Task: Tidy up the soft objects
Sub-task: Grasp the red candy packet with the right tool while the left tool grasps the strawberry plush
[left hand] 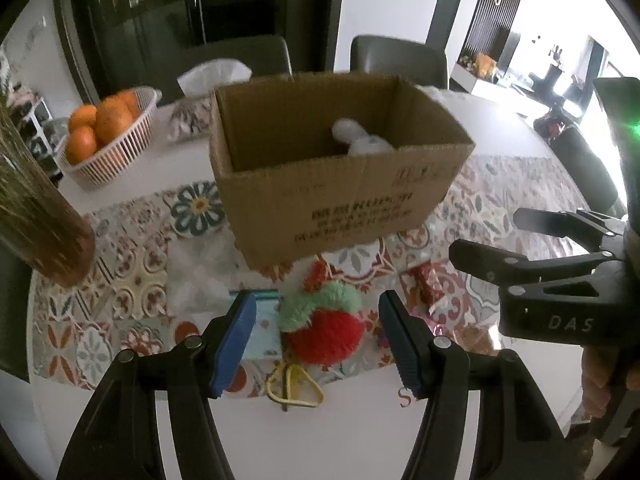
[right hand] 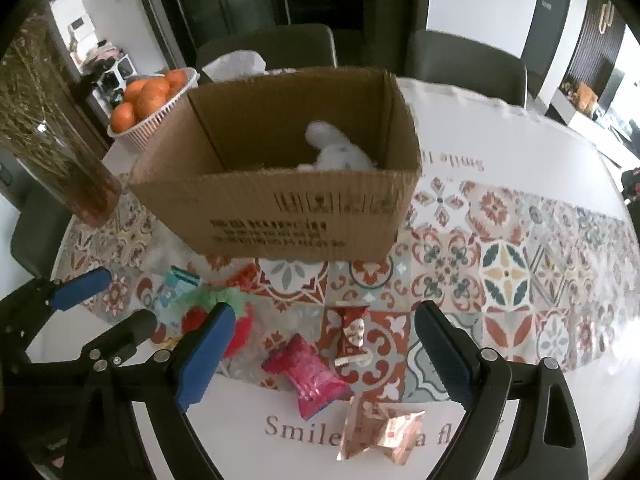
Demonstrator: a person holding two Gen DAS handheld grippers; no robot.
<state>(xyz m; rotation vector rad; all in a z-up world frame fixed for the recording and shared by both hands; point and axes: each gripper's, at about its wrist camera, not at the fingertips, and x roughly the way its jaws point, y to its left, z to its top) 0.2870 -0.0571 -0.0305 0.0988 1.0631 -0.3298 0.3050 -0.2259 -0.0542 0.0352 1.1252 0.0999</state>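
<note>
A red plush strawberry (left hand: 326,334) with a green fuzzy top lies on the patterned tablecloth. It shows between the blue pads of my left gripper (left hand: 318,346), which is open and hangs above it with gaps on both sides. Behind it stands an open cardboard box (left hand: 340,196) with a white plush toy (left hand: 362,140) inside. My right gripper (right hand: 324,360) is open over a pink packet (right hand: 310,378) and a small red wrapper (right hand: 354,330), holding nothing. The strawberry (right hand: 244,322) is partly hidden behind its left finger. The box (right hand: 280,208) and white plush (right hand: 336,152) lie beyond.
A white basket of oranges (left hand: 106,132) and a glass vase of dried grass (left hand: 36,208) stand at the left. A teal packet (left hand: 262,332) and a yellow cord loop (left hand: 294,390) lie by the strawberry. A rose-gold packet (right hand: 380,432) sits near the table's front edge. Chairs stand behind the table.
</note>
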